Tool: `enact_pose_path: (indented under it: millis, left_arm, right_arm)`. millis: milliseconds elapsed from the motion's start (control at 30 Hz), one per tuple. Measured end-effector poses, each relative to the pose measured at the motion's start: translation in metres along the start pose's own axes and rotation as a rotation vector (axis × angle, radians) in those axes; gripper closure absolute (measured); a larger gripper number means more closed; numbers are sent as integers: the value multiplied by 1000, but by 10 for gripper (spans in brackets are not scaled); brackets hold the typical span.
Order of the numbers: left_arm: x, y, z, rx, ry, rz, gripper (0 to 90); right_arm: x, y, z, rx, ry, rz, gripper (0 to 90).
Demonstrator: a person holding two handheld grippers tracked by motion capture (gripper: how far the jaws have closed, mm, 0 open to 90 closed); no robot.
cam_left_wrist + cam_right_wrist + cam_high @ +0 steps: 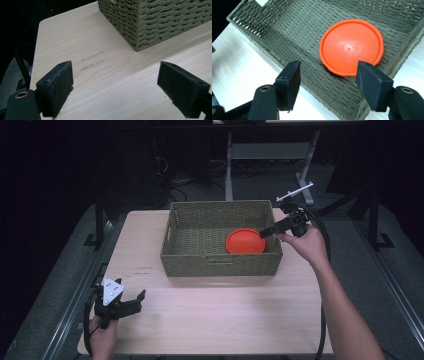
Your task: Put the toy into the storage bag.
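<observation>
Woven basket (220,265) near the middle of the tabletop (225,320), with an orange plastic plate (245,241) lying inside it. The plate sits upside down on the basket floor, domed underside up, in the basket's near right corner; its rim appears to touch or nearly touch the near wall, though the high view does not settle which.

The right gripper (266,232) hangs over the basket's right wall, reaching in just above the plate. In the right gripper view its fingers (290,83) stand wide apart with nothing between them, the plate (351,46) beyond and between the tips. The left gripper (131,301) rests low over the tabletop well to the near left of the basket; its fingers (58,86) are also spread wide and empty, facing the basket's corner (140,27).

Handling, as a judgement: the plate looks light, stiff and smooth, probably thin moulded plastic, so it should not break but may slip on the glossy dome. The dome offers no purchase; the flat projecting rim is the place to take hold, one finger over and one under the edge. The rim's side away from the basket's near wall leaves more room for the fingers, and the soft weave beneath may let a finger slide under.
</observation>
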State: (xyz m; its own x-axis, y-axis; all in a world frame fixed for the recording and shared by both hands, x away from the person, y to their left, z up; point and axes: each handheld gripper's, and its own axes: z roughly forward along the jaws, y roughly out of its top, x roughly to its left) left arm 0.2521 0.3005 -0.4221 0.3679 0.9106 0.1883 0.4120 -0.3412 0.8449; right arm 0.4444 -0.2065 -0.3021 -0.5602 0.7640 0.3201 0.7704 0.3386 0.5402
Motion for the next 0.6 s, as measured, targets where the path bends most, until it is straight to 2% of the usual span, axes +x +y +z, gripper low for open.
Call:
enact_pose_path:
  millis: [600]
  left_arm:
    - [0,-1,0,6,4,-1,128]
  right_arm:
    - [2,-27,-22,-23,3,-18,352]
